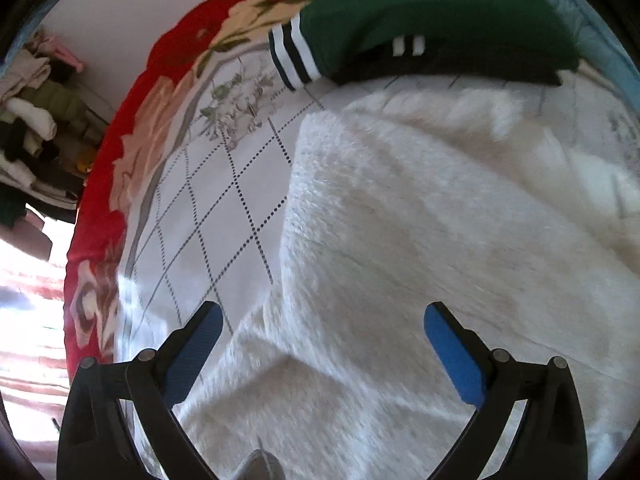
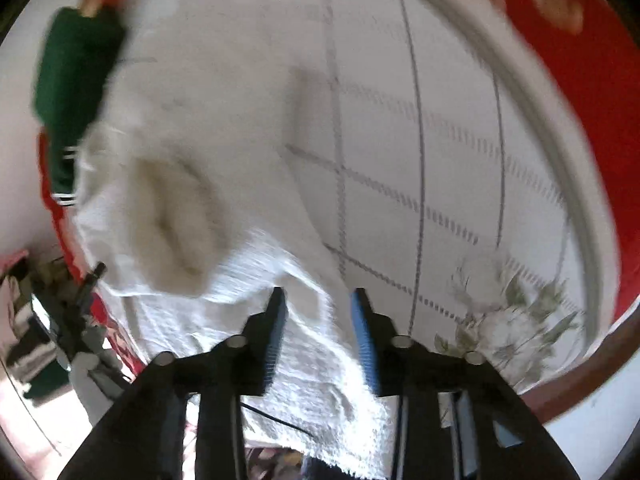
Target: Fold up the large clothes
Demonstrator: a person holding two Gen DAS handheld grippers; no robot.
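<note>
A large white fluffy garment [image 1: 420, 220] lies spread on the bed and fills most of the left wrist view. My left gripper [image 1: 324, 316] is open wide just above it, with nothing between the blue pads. In the right wrist view the same white garment [image 2: 192, 152] lies bunched, with a fold of it running between my fingers. My right gripper [image 2: 318, 300] is partly closed around that fold of white fabric, with a gap still between the pads.
A green garment with white stripes [image 1: 400, 12] lies at the bed's far side, also seen in the right wrist view [image 2: 72, 92]. The bedspread [image 1: 208, 200] is white with dotted diamonds and a red floral border [image 2: 580, 100]. A clothes pile [image 1: 36, 128] stands beyond the bed.
</note>
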